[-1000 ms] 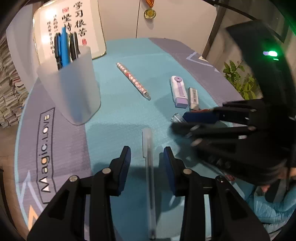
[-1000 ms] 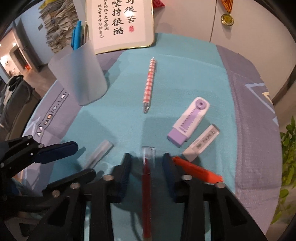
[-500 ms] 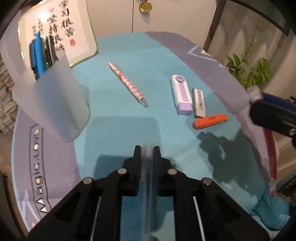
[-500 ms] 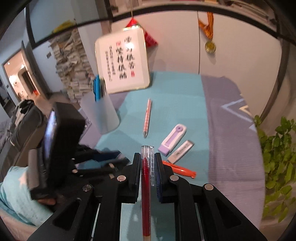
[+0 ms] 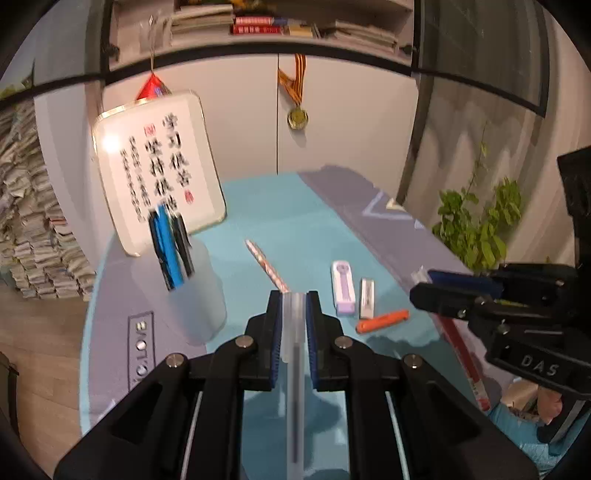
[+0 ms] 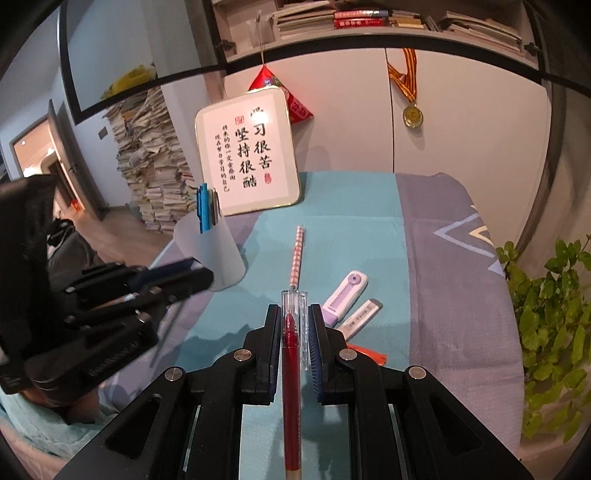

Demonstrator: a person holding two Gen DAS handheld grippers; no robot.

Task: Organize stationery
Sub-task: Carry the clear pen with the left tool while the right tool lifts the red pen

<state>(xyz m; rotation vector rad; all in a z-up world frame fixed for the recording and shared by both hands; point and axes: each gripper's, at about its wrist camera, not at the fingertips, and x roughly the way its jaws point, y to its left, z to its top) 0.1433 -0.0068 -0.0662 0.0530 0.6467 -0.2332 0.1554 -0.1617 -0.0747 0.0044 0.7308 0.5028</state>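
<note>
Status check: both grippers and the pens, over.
Left gripper shut on frosted pen. Right gripper shut on red pen. Pen cup ahead, unobstructed.

You're in a home study rm. Bookshelf (image 6: 388, 18) overhead, paper stacks (image 6: 155, 166) by wall, medal (image 6: 413, 116) on cupboard.

White framed plaque (image 6: 247, 155), far left, leaning on the cabinet: black calligraphy "学习很苦 坚持很酷" with red seals and a smaller column too small to read. Mat (image 5: 110, 332), left border: "LOVE". Right gripper (image 5: 421, 291) housing: "DAS".
</note>
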